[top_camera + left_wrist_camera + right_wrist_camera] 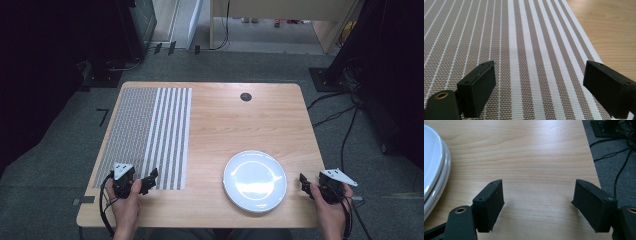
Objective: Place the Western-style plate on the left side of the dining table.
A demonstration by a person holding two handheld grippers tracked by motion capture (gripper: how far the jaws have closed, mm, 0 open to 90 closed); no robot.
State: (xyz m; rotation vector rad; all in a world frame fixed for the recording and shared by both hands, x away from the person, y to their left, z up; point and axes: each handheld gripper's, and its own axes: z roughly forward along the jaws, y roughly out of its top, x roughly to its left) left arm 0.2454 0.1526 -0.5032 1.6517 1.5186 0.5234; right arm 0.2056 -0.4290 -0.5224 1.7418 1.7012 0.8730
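Black left gripper (539, 87) is held wide open, empty, low over the brown-and-white striped woven placemat (519, 45). Right gripper (537, 205) is likewise gaped, empty; the round white ceramic plate (434, 170) is seen at left frame edge.

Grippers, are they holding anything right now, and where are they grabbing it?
Nothing is held. The left gripper is open above the striped mat, with nothing between its jaws. The right gripper is open over the bare table, beside the plate.
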